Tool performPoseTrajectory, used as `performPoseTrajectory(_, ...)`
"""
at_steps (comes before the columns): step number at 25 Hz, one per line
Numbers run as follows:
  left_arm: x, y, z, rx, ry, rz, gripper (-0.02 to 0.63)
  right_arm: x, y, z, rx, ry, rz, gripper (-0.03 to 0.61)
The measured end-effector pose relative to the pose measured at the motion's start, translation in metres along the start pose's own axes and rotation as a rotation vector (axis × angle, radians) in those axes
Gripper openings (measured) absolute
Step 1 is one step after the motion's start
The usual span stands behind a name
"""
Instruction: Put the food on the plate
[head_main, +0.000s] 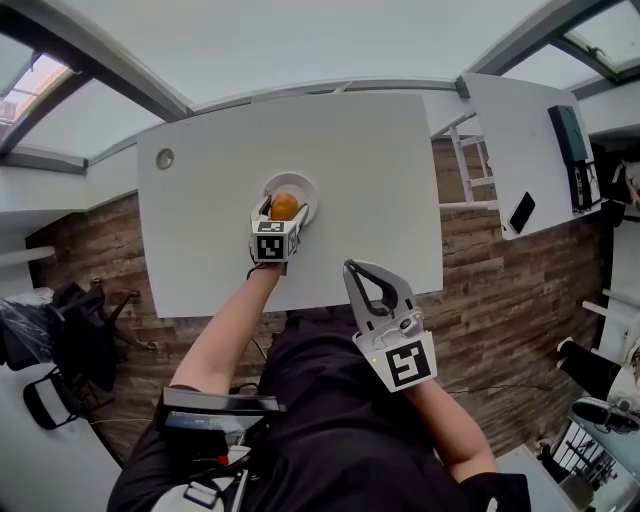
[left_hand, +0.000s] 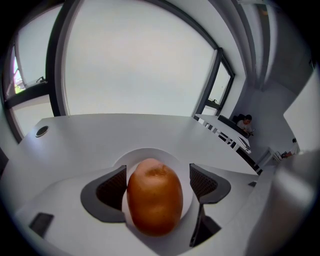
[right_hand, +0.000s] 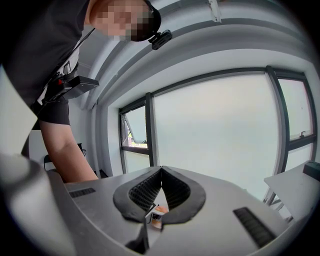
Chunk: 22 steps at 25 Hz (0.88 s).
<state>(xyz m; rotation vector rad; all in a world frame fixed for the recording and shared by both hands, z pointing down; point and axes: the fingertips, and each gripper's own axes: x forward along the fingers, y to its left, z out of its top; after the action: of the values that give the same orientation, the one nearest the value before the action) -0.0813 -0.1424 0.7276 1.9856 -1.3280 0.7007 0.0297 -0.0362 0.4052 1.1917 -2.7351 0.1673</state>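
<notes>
Head view: white plate (head_main: 305, 188) on the white bench (head_main: 370, 170), orange-brown food (head_main: 285, 206) lying on the plate, left gripper (head_main: 280, 214) at the plate's near side, right gripper (head_main: 350, 268) well apart from the plate, at the bench's near edge. Left gripper view: jaws spread to either side of the food, right pad clear of it, food resting on the plate. Right gripper view: jaws closed tip to tip, nothing between them, pointing toward a window (right_hand: 215, 135).
</notes>
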Motion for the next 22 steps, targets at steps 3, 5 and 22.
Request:
performPoseTrajectory(3, -0.003, 0.000, 0.003, 0.010, -0.007, 0.003, 0.379, -0.002, 0.003, 0.002, -0.006, -0.004, 0.001, 0.006)
performPoseTrajectory(5, -0.005, 0.001, 0.003, 0.005, -0.011, 0.006, 0.379, -0.004, 0.004, 0.002, -0.009, -0.002, 0.000, 0.006)
performPoseTrajectory(22, -0.055, 0.007, 0.017, -0.044, -0.138, 0.040, 0.379, -0.013, 0.030, 0.009, -0.007, -0.045, 0.021, 0.006)
